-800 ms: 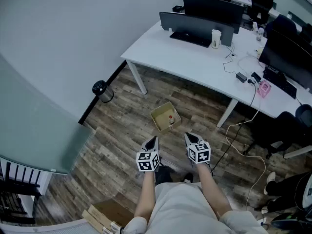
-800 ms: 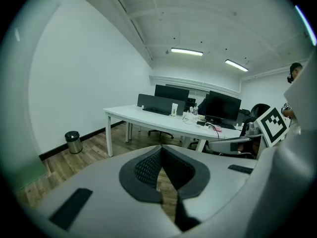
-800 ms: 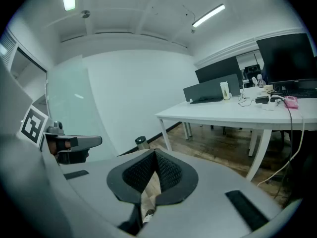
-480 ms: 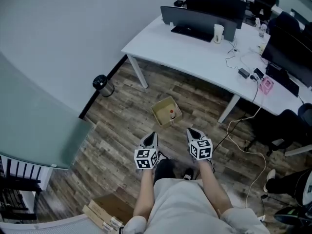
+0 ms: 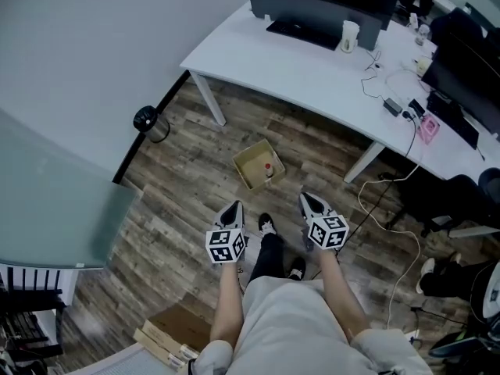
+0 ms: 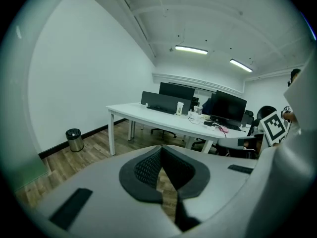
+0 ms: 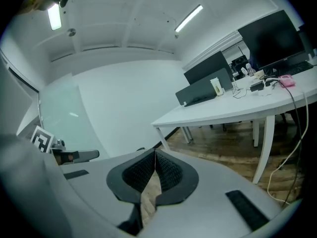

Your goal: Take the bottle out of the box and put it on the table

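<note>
An open cardboard box [image 5: 255, 162] lies on the wooden floor in front of the white table [image 5: 312, 80]. A small bottle [image 5: 268, 169] with a red cap stands inside it at the right side. My left gripper [image 5: 235, 206] and right gripper [image 5: 305, 199] hover side by side just short of the box, both pointing toward it. In the left gripper view the left gripper [image 6: 161, 148] has its tips together with nothing between them. The right gripper [image 7: 155, 150] is likewise shut and empty. Neither gripper view shows the box.
Monitors [image 5: 301, 14] and a white cup [image 5: 348, 36] stand on the table, with cables [image 5: 387, 104] at its right end. A black bin [image 5: 147, 122] sits by the wall. Office chairs [image 5: 445, 201] and a floor cable [image 5: 391, 209] are on the right. Flat cardboard [image 5: 168, 338] lies behind.
The head view has swung as the person steps forward; a leg and shoe now show between the grippers. Both grippers stay shut and have spread slightly apart.
</note>
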